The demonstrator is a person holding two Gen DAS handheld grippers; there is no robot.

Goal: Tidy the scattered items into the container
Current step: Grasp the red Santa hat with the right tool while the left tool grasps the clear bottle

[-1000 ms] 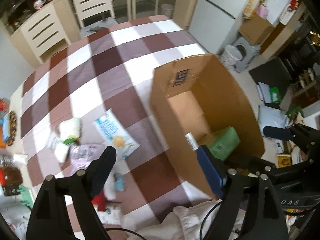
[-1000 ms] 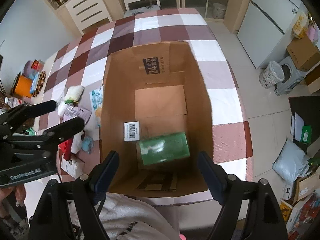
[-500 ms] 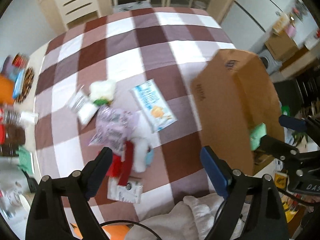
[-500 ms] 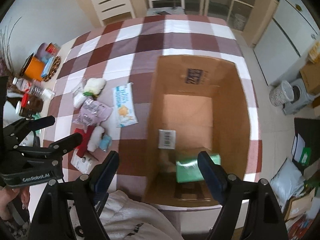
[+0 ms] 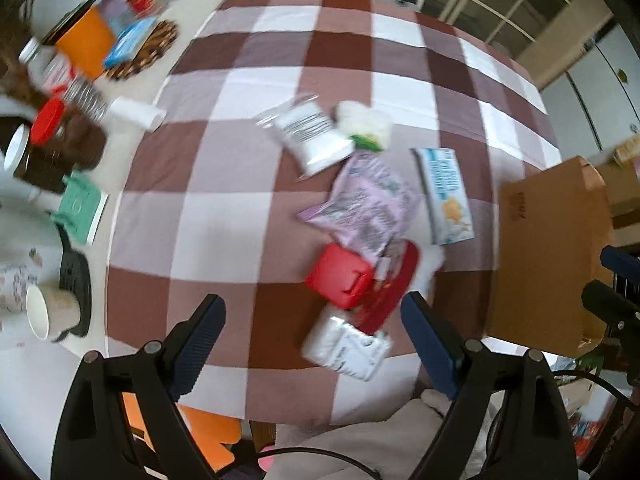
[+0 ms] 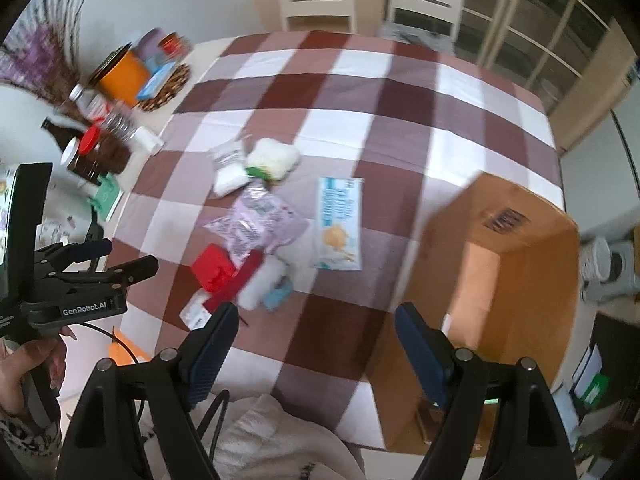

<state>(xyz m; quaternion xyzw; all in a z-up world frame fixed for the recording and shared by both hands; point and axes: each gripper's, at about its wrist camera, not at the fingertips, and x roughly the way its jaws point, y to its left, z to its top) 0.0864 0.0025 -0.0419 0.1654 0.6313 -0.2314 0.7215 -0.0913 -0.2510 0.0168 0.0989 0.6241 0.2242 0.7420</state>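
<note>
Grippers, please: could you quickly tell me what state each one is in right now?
Left gripper: open, nothing between its jaws, above the scattered items.
Right gripper: open, holding nothing.

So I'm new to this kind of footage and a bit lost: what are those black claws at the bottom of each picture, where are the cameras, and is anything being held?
There is no robot here. A person holds a two-finger gripper in each hand, and a fisheye camera on each looks along its fingers. One picture is from the left gripper, the other from the right gripper, which also sees the left one from the side. Both stand open and empty; the left one's jaws have just been opening. On the checked tablecloth lies a pile of snack packets, with a red box and a blue-and-white packet among them. The cardboard box beside them is the container.
</note>
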